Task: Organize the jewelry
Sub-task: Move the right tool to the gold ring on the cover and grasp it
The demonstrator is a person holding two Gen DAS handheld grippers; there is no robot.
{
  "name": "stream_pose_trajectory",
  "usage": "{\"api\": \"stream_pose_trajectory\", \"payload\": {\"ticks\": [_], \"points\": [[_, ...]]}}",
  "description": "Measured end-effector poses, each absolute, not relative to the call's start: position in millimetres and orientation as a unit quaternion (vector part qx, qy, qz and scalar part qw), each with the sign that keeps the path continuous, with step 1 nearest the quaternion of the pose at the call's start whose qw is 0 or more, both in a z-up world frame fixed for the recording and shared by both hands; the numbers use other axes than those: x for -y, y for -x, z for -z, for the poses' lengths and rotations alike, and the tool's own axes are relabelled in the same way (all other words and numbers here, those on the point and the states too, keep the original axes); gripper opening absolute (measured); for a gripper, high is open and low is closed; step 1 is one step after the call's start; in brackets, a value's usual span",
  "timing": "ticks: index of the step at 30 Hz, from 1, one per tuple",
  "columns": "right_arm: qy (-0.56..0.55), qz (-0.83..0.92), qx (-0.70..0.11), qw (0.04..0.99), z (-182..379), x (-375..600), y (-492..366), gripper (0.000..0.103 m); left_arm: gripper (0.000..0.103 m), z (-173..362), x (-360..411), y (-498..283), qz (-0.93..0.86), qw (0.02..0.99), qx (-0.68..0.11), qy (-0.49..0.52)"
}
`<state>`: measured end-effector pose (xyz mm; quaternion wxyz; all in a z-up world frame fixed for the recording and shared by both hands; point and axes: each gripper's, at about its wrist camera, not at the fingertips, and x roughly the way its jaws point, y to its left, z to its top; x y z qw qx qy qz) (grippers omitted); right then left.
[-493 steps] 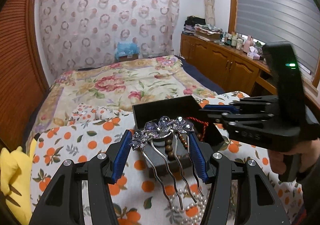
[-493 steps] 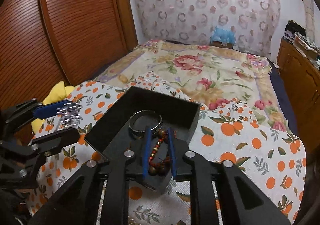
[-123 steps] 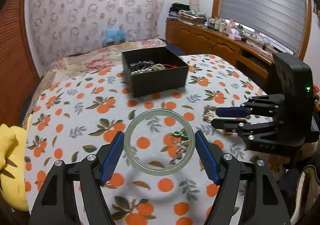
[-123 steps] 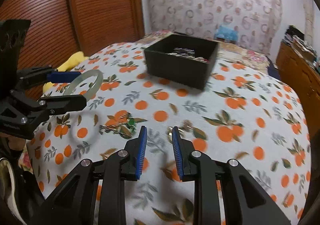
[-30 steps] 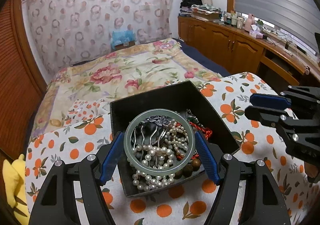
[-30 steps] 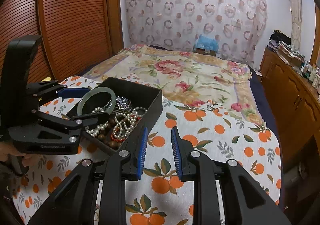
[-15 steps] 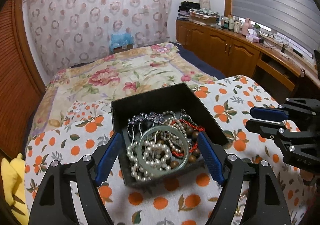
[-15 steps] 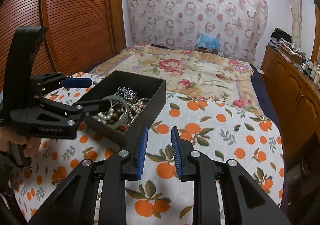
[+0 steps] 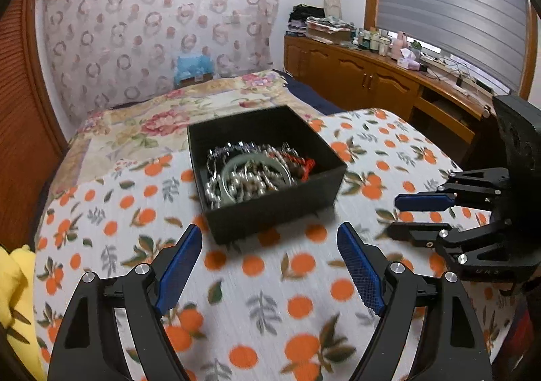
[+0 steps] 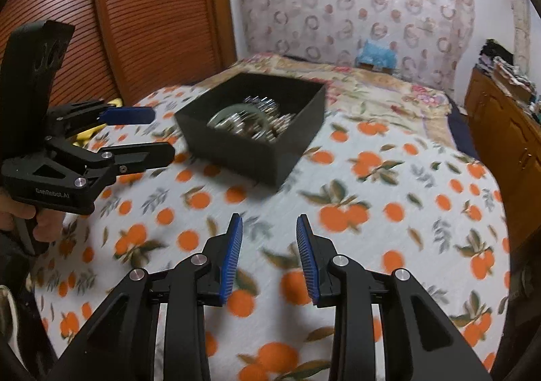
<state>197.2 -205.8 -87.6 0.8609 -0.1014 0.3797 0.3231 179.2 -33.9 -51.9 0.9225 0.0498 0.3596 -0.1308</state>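
A black open box (image 9: 270, 211) (image 10: 243, 151) stands on the orange-print cloth and holds a heap of jewelry: pearls, beads, a red cord and a pale green bangle (image 9: 233, 162) (image 10: 233, 112) on top. My left gripper (image 9: 268, 235) hovers in front of the box, its jaws opening wide with nothing between them; it also shows at the left in the right wrist view (image 10: 150, 134). My right gripper (image 10: 268, 223) is nearer the table's front, jaws opening and empty; in the left wrist view this right gripper (image 9: 400, 217) is at the right.
The orange-print tablecloth (image 9: 287, 306) covers the table. Behind it lies a bed with a floral quilt (image 9: 162, 117). A wooden cabinet (image 9: 372, 83) runs along the right, a slatted wooden door (image 10: 152, 15) at the left, a yellow cloth (image 9: 17, 296) at the table's left edge.
The left gripper let the green bangle drop onto the jewelry in the box, widened and drew back from the box. The right gripper also pulled back and its jaws parted more.
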Motion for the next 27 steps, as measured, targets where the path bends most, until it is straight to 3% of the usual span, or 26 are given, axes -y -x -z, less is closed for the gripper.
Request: {"api": "stream_pose_trajectory", "payload": {"ticks": [8,13,17,27], "points": [[0.12,-0.34,-0.407,0.84,100,189,-188,0.035,0.079,63,35,-164,0.141,0.918,-0.368,-0.044],[0.12,-0.338,-0.42,0.833,106,188,-192,0.015,0.079,71,38,-162,0.144,0.914,-0.377,-0.045],[0.119,-0.337,-0.415,0.837,104,193,-191,0.007,0.079,74,44,-161,0.151,0.91,-0.383,-0.049],[0.1,-0.314,-0.399,0.855,88,225,-193,0.007,0.079,82,73,-155,0.184,0.897,-0.397,-0.068]]}}
